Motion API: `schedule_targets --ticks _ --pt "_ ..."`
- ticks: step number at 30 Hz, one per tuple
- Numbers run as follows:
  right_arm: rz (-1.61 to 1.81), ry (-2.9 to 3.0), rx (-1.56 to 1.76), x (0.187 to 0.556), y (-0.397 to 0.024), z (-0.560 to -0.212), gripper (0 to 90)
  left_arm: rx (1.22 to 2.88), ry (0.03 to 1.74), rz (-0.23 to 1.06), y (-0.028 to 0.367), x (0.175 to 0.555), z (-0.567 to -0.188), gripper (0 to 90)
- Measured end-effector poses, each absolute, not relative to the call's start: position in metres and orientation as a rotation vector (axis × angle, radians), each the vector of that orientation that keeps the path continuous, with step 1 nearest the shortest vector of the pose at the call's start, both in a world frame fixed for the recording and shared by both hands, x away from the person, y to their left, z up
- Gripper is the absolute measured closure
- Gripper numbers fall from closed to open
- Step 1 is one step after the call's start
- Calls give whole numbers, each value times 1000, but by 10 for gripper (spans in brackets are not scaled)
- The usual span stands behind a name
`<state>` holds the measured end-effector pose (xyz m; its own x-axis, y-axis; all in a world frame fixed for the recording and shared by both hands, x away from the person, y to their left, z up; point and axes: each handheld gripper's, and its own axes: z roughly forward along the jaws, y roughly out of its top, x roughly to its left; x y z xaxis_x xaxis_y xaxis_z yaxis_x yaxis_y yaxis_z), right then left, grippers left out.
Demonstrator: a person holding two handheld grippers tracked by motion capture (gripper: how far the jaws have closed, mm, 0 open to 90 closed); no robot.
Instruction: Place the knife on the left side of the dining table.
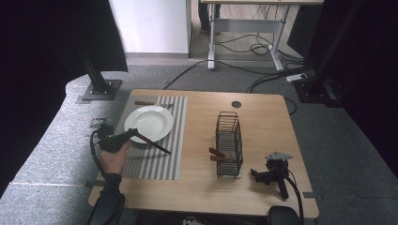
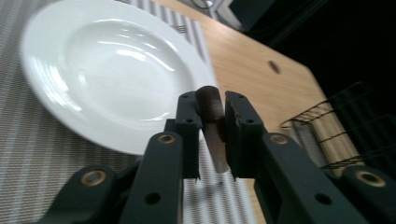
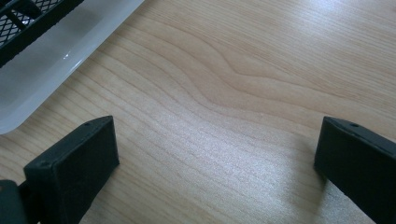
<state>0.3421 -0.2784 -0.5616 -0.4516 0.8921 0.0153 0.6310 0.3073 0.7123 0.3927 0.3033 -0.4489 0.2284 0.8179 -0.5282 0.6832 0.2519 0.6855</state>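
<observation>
so, wooden table first, landmark is the white plate. striped placemat lies under the plate, at the table's left part. black wire rack stands well to the right of the plate, on bare wood, with two brown handles sticking out of its left side. another brown-handled utensil lies on the mat just behind the plate.

left gripper is held in a hand at the plate's near-left edge. jaws nearly together, clamped on the brown handle of a table knife; its dark length runs out over the mat just in front of the plate, down to the right. in the left gripper view the handle stands upright between the pads, plate rim right behind it.

right gripper sits on the table far right of the plate, just past the rack's near corner, no hand on it. jaws wide apart, bare wood between them, nothing held.
</observation>
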Motion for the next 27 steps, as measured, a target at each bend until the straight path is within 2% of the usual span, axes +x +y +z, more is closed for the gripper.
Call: schedule_targets --ticks 4,13,27 --pt "932 2197 1359 342 -278 -562 0 1479 1512 228 309 391 -460 717" --pt "932 2198 1360 342 -278 -562 0 1466 1532 265 319 389 -479 661" --pt "932 2198 1360 342 -278 -562 0 1442 1547 244 338 389 -507 594"
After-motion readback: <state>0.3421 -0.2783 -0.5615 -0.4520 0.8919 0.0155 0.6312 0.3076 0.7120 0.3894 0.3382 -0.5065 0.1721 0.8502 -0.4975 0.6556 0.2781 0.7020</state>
